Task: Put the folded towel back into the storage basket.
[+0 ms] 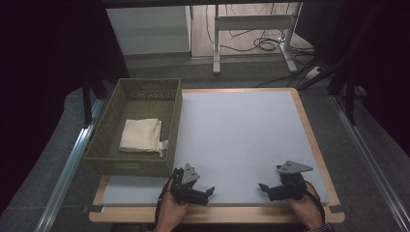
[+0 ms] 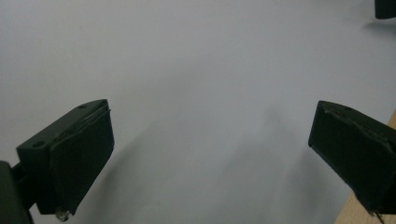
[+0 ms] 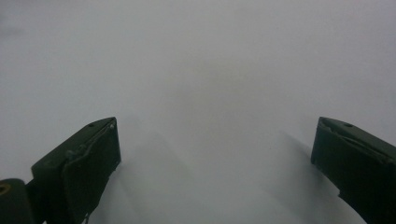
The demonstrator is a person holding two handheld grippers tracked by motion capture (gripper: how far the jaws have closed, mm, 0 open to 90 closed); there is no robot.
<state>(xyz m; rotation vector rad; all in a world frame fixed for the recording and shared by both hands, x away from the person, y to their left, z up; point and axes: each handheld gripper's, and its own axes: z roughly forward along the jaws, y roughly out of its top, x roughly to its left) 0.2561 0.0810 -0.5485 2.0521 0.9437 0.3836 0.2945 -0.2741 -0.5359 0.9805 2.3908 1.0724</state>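
A folded cream cloth [image 1: 140,136] lies inside a green woven basket [image 1: 175,121] at the table's left. My left gripper [image 1: 209,192] rests near the front edge, just right of the basket's front corner, pointing right across the mat. Its jaws stand wide apart with nothing between them [image 2: 212,144]. My right gripper [image 1: 264,186] sits at the front right, pointing left, also open and empty [image 3: 215,154]. Both hover low over the pale grey mat [image 1: 241,140]. A dark corner of the right gripper [image 2: 385,8] shows at the top right of the left gripper view.
The mat covers a wooden table [image 1: 309,130] whose edge shows around it. Beyond the table stand a white cabinet [image 1: 147,29] and a desk frame [image 1: 251,34] with cables on the floor. Metal rails [image 1: 67,169] run along both sides.
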